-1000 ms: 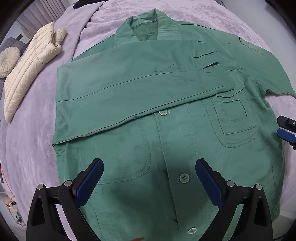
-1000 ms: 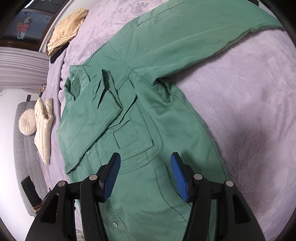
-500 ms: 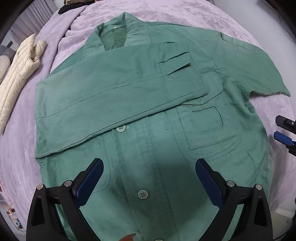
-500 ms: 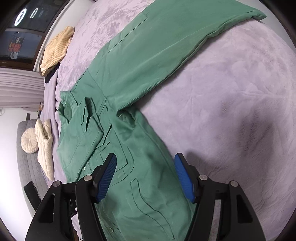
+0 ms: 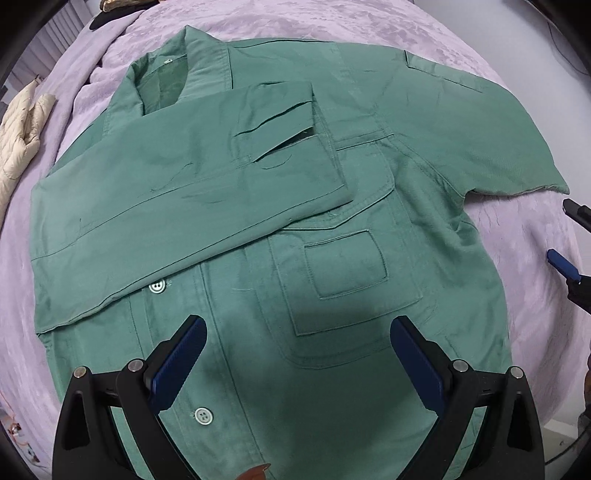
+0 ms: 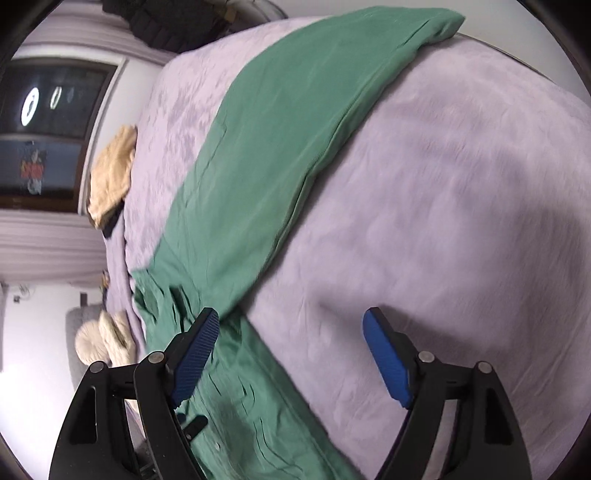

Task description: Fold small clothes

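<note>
Since a second ago both grippers have slid sideways over the bed (image 5: 369, 22): in the left wrist view the jacket (image 5: 258, 229) has drifted left across the picture, so its buttoned placket now sits under the left finger and its chest pocket (image 5: 345, 266) lies just ahead, between the fingers; in the right wrist view the jacket body has slipped to the lower left and bare purple cover fills most of the frame. Left gripper (image 5: 297, 363) hangs over the jacket's front, its jaws wide apart with nothing between them but the cloth below, which they do not pinch. One sleeve (image 5: 177, 206) is folded across the chest, its cuff ending near the pocket. Right gripper (image 6: 290, 356) has just been opening its jaws, and they stand wide with nothing held; its left finger is over the jacket's edge, its right finger over bare cover. Ahead of it the other sleeve (image 6: 295, 122) stretches out straight and flat toward the bed's far edge, well apart from the fingertips. That gripper's tips also show at the right edge of the left wrist view, just beside the jacket's side seam. A cream padded garment (image 5: 18, 129) lies on the bed beyond the jacket's folded side, apart from it.
</note>
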{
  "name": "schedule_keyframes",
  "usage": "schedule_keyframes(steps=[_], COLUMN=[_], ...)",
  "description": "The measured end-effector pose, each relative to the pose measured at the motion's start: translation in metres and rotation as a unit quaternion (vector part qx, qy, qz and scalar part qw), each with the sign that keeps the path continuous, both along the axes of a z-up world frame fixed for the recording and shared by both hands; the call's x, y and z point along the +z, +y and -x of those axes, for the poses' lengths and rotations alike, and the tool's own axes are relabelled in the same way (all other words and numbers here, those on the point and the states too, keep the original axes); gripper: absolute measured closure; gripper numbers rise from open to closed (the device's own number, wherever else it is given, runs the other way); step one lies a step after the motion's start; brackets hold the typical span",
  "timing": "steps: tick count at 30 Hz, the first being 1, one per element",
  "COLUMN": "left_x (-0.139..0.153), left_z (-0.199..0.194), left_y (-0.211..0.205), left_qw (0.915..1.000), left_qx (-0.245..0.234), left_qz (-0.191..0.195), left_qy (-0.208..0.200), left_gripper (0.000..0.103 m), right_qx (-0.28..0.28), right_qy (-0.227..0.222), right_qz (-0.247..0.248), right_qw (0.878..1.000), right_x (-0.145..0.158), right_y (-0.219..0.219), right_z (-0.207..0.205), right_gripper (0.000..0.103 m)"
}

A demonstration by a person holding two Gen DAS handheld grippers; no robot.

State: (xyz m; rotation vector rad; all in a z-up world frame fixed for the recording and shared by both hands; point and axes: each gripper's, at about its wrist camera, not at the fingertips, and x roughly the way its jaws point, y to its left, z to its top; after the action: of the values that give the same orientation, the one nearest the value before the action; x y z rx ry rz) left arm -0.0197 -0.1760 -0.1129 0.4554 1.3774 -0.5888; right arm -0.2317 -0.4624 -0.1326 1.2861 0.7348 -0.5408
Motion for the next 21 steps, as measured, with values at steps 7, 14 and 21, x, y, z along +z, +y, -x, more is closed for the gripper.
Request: schedule_keyframes(steps=[7, 14, 21], left_x=[-0.005, -0.015, -0.019], left_z=[0.001, -0.003, -0.008], left_y=[-0.030, -0.059, -0.087], left_qw=[0.9998, 1.0000, 0.9999], left_qx=[0.003, 0.003, 0.006], left_qz=[-0.011, -0.003, 0.007], left_qy=[-0.015, 0.000, -0.007], left_gripper=[0.003, 0.003, 0.003], right_qx=[-0.066, -0.121, -0.170], right_qy=[-0.051, -0.095, -0.142], right_qz=[0.000, -0.014, -0.030], right_qw=[0.997, 0.988, 0.975], right_x=[0.000, -0.010, -0.018], right_y=[-0.063, -0.117, -0.145], right_z=[0.014, 0.012, 0.011], right_gripper=[0.020, 0.020, 0.019])
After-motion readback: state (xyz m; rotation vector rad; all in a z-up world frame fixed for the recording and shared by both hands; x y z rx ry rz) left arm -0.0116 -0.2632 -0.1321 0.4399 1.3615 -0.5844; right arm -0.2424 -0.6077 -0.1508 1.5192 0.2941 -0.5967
